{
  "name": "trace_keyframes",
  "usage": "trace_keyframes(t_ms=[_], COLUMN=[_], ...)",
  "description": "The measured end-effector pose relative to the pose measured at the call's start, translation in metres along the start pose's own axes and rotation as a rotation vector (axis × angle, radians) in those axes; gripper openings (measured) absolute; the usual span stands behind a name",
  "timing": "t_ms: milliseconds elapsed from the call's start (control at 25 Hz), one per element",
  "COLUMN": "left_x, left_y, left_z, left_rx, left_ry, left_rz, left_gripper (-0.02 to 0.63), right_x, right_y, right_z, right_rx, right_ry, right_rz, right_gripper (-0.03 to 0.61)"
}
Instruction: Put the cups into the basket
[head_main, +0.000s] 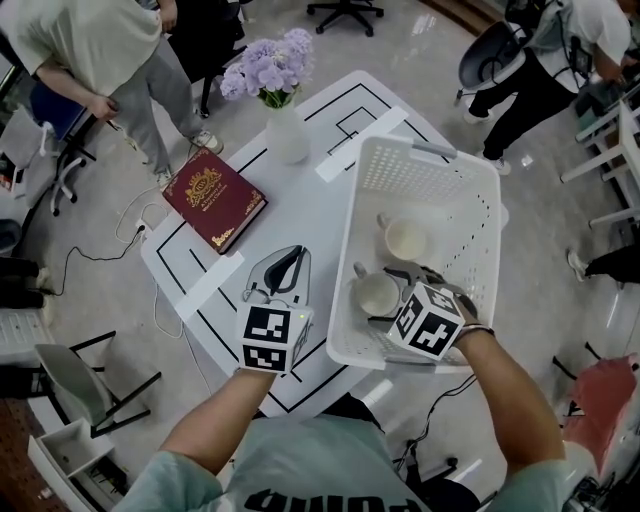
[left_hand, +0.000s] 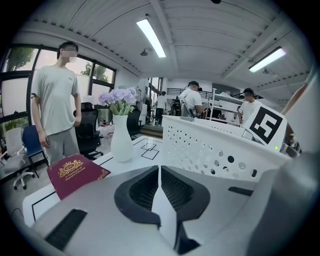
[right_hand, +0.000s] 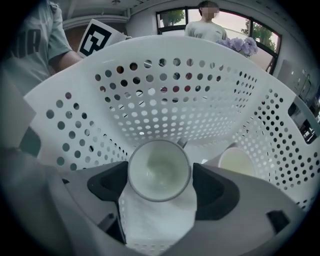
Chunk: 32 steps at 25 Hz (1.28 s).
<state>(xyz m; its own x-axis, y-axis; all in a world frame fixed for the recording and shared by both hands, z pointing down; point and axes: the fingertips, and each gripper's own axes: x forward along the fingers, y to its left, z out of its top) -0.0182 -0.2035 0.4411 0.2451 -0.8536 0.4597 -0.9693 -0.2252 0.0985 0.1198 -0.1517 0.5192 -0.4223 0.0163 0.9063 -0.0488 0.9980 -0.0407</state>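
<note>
We have the right tongs (right_hand: 159, 174) down inside the basket (head_main: 420, 152), jaws closed onto a cup (head_main: 377, 295). In the right gripper view one pad sits against each side of the cup's wall. The cup's mouth faces the camera w/ nothing inside. From the head view this cup is upright in the basket's near-left corner. We can't tell whether its base touches the basket floor. A second cup (head_main: 406, 240) stands upright further in, approx mid-basket, apart from the first, w/ its handle pointing far-left.

The left tongs (head_main: 292, 262) are outside the basket, just beside its left wall and over the bench (head_main: 310, 215). Per the left gripper view their jaws are pressed together w/ nothing btw them. We can't tell if they touch the bench top.

The basket is white plastic w/ perforated walls & sits on the right part of the bench, which is white w/ black line markings. Also on the bench are a dark red book (head_main: 214, 198) w/ gold decoration, lying flat at the left, and a white vase (head_main: 287, 135) w/ pale purple flowers (head_main: 268, 62), nr the basket's far-left corner. A person (head_main: 110, 50) stands on the floor beyond the bench, far left.
</note>
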Motion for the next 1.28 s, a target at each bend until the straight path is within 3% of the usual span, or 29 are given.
trace_keyframes(t_ms=[560, 920, 1000, 1080, 1280], left_x=[-0.02, -0.046, -0.052, -0.059, -0.077], left_y=[-0.005, -0.009, -0.011, -0.014, -0.022], left_z=[0.026, 0.045, 0.048, 0.05, 0.053], left_rx=[0.002, 0.004, 0.007, 0.009, 0.013], left_ry=[-0.043, -0.082, -0.092, -0.099, -0.114], left_rz=[0.001, 0.013, 0.011, 0.008, -0.001], left_gripper=[0.008, 0.008, 0.008, 0.008, 0.008], right_x=[-0.063, -0.122, -0.135, -0.145, -0.161], right_y=[-0.011, -0.005, -0.001, 0.004, 0.021], right_z=[0.051, 0.087, 0.092, 0.095, 0.095], right_rx=[0.035, 0.146, 0.182, 0.218, 0.308], right_ry=[-0.205, -0.383, -0.431, -0.465, -0.528], right_rz=[-0.114, -0.225, -0.268, -0.319, -0.408], right_gripper=[0.388, 0.379, 0.325, 0.165, 0.074])
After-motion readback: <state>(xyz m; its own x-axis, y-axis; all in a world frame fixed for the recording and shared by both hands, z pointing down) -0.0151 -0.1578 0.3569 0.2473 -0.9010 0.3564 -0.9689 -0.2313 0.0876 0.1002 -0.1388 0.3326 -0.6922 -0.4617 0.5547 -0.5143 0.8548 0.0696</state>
